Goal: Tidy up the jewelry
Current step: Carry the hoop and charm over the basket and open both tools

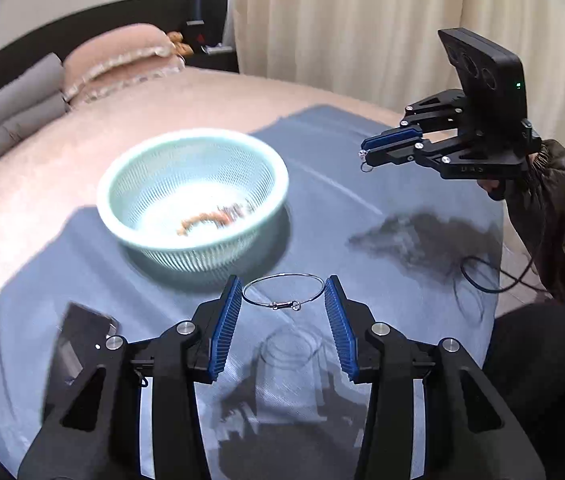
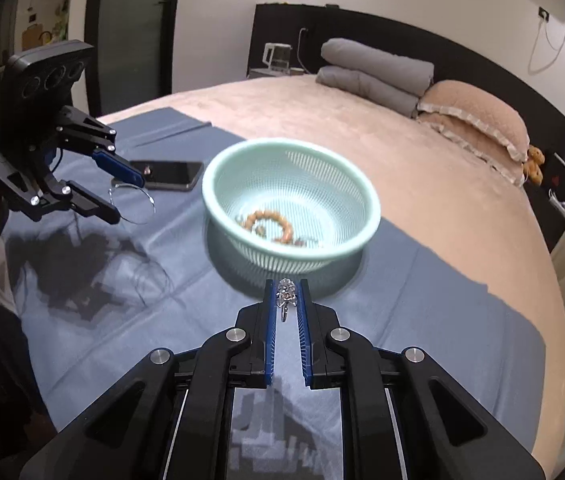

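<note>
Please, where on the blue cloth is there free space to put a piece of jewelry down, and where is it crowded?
The blue cloth is bare to the right of the mint basket, up to the pink bedspread. Bare cloth also lies between the basket and the left gripper. It is crowded at the far left corner: there the phone lies close behind the left gripper with its wire bangle.

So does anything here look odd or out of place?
Only the phone lying on the blue cloth beside the jewelry basket; it isn't jewelry. Nothing looks spilled or damaged.

A dark phone (image 2: pixel 170 175) lies on the blue cloth (image 2: pixel 422 300) — folded grey blankets (image 2: pixel 374 74) beside ruffled pillows (image 2: pixel 478 120).
</note>
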{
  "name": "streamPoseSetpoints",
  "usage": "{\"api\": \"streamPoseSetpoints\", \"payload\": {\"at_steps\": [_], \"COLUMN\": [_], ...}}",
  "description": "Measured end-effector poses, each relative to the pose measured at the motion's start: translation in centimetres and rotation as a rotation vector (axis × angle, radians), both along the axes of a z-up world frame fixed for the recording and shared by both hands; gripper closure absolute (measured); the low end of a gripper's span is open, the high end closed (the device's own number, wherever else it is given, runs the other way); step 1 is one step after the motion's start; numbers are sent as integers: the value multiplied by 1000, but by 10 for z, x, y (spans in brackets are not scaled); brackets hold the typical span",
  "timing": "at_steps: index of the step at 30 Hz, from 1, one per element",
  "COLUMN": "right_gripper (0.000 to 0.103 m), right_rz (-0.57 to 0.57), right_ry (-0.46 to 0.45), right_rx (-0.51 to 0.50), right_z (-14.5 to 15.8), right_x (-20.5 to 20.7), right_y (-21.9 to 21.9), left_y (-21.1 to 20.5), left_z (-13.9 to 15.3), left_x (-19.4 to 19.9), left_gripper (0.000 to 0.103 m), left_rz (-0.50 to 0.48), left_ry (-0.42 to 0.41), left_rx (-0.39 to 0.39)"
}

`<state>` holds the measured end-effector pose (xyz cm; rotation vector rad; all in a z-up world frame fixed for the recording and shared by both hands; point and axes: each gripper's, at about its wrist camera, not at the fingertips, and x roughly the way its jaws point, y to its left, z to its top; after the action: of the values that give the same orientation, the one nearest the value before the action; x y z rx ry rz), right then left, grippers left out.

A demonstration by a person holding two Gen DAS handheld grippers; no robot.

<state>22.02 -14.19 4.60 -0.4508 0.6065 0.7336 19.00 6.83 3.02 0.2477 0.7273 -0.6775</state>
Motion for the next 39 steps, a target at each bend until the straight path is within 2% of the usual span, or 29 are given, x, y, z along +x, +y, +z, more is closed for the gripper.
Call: {"api": "streamPoseSetpoints", "payload": {"at_steps": [7,11,13,17,20,22,25,28,30,34,39], "right_gripper": [93,93,93,93,93,93,93,93,93,93,93], "right_rz": [35,7,-44,-165,-264,-332,-387,-409,-413,-419,-412], "right_ry": [-138,-176,-175,-108,-13,29,108,143,135,142,155], "right_rx": [25,89,130,201,266,279,326,332,300,318,321], "right_z": [54,75,79,62,34,13,-16,-31,-33,-32,-38], "right_x": [10,25,37,66,91,101,112,116,113,112,110], "right_y": [22,26,26,27,28,31,34,38,41,39,39], "left_y": [-17,-24,-25,-19,-12,-11,-15,-11,-12,-13,-18], "left_z": [48,67,69,57,40,25,5,-14,-20,-27,-32], "left_x": [26,40,51,78,98,107,119,125,121,121,117], "left_gripper": [59,59,59,59,59,59,59,59,59,59,59], "left_rz": [79,184,245,405,531,582,671,722,739,765,771], "left_ry": [-131,-194,-187,-149,-98,-66,-54,-8,-21,-17,-39], "left_rx": [62,49,27,-22,-63,-88,-70,-83,-73,-93,-42]}}
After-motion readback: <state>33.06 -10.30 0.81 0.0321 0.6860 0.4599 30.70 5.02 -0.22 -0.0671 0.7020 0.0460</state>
